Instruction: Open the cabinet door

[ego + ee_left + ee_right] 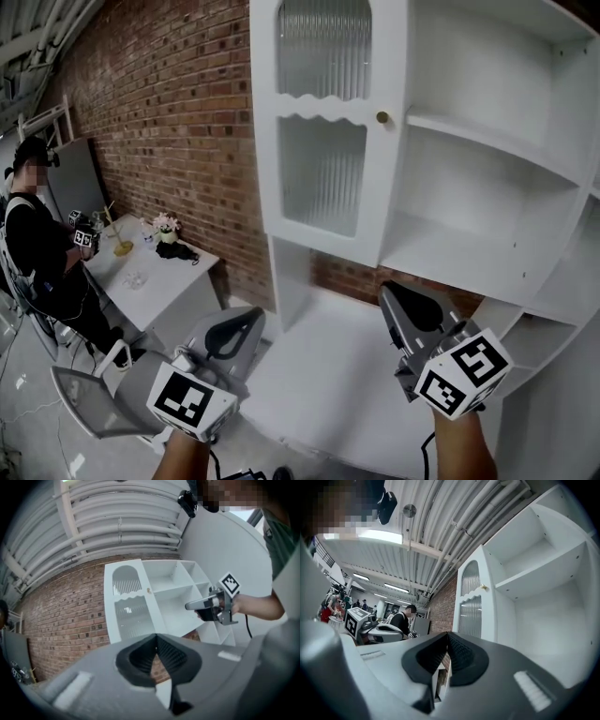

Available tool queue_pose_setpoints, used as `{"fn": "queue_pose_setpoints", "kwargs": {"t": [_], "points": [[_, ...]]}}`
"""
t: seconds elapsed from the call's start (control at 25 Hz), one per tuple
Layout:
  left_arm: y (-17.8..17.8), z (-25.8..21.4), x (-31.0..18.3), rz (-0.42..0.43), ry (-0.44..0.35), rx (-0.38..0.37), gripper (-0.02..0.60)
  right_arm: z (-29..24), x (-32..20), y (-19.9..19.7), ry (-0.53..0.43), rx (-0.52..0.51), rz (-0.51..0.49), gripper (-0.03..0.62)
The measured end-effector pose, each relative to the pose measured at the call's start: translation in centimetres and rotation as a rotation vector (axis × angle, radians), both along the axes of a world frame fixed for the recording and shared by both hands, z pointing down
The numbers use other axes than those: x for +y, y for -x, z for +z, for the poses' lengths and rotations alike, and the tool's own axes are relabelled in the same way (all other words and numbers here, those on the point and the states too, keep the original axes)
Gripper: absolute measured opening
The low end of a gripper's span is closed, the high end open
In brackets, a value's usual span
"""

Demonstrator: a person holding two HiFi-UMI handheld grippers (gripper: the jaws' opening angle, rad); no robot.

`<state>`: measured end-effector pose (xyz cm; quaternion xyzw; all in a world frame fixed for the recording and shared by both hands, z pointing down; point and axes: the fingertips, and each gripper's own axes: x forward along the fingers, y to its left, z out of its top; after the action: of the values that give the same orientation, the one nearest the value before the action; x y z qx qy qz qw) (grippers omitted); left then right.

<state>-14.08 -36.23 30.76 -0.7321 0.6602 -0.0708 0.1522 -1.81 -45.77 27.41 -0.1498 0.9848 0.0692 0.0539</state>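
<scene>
— So, where is the cabinet door sitting?
— It is standing ahead of the left gripper and the right gripper, well above both tips. Its small brass knob is showing high over the right gripper's tip, well apart from it. Whether the door is lying flush or swung out, I cannot tell.
— And the tongs?
— The right gripper is pointing towards the cabinet with its jaws pressed together on nothing. The left gripper is doing the same beside it, jaws together and empty.
— What is lying around them?
— Bare white shelves are opening out above and right of the right gripper. The cabinet's counter is spreading under both. A brick wall is running off beyond the left gripper, and a person is standing at a small table far to its left.
</scene>
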Motion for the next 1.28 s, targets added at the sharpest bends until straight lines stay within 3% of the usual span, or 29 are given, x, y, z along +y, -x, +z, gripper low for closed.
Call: {"fn": "queue_pose_setpoints", "kwargs": {"t": [0.28, 0.64, 0.84, 1.28], "points": [[2.4, -1.0, -1.3, 0.024, -0.005, -0.014, 0.003, -3.6, -3.5, 2.8, -0.142, -0.017, 0.107, 0.018], [6.9, -1.1, -1.0, -0.006, 0.006, -0.023, 0.003, -14.2, -7.7, 5.2, -0.424, -0.116, 0.271, 0.038], [8.3, -1.3, -1.1, -0.010, 0.002, -0.017, 0.003, -17.6, -9.8, 6.1, -0.538, -0.092, 0.389, 0.077], [10.1, -0.6, -1.9, 0.005, 0.017, -0.012, 0.003, -18.2, -14.3, 8.1, -0.615, 0.034, 0.493, 0.087]]}}
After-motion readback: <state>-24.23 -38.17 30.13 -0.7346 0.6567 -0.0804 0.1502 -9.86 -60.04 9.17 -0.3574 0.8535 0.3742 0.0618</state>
